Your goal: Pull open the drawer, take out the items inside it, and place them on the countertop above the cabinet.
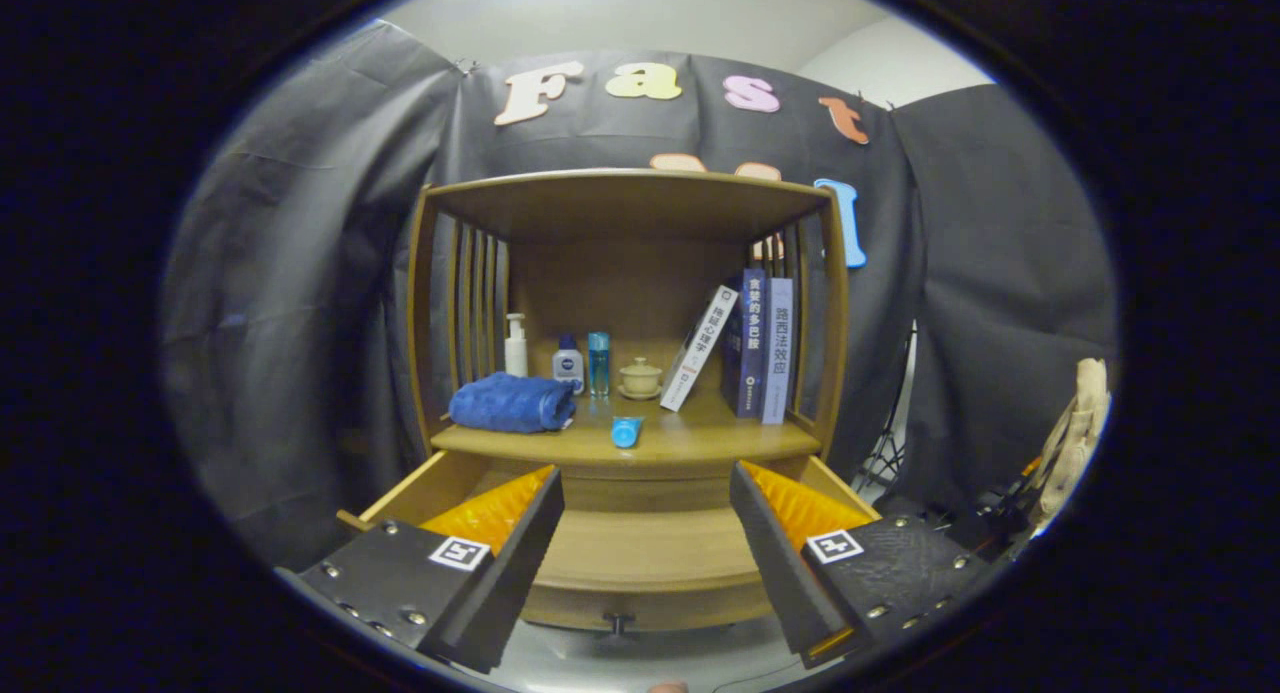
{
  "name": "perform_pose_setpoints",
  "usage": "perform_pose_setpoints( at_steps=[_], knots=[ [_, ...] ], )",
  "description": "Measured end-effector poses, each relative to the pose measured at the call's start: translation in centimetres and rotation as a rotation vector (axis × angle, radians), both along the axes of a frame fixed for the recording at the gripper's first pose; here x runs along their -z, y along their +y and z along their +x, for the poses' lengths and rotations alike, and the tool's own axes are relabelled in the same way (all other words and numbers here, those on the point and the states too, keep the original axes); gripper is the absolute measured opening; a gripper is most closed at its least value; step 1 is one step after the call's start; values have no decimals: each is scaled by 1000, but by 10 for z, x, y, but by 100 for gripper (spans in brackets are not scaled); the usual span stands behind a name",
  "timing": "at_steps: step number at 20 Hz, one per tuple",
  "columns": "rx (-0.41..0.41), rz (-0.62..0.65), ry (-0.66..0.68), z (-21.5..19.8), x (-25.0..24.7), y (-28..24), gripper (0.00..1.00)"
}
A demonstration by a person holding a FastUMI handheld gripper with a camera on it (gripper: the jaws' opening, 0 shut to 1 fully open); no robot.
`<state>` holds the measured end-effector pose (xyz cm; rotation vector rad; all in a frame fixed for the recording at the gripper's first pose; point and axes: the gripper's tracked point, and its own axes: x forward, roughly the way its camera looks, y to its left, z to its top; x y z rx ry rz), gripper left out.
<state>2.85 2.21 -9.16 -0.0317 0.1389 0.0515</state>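
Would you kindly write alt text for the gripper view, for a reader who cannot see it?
The open tongs hover over a pulled-out wooden drawer, holding nothing. On the countertop above lie a folded blue towel and a small blue tube, with bottles, a lidded cup and three books behind.

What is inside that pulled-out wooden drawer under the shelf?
The pulled-out wooden drawer shows only a bare wooden floor between the open fingers of the hand-held gripper. Its left and right ends are covered by those fingers, so anything lying there cannot be seen.
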Motion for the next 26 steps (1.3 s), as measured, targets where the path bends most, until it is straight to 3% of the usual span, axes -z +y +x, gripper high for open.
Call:
perform_pose_setpoints(
  at_steps=[5, 11, 17, 26],
  knots=[
    [5, 21, -15, -30, 52, -4, 99],
    [9, 50, 71, -35, 116, -4, 99],
    [-33, 50, 103, -28, 148, 9, 99],
    [-25, 44, 108, -5, 170, 16, 100]
  ],
)
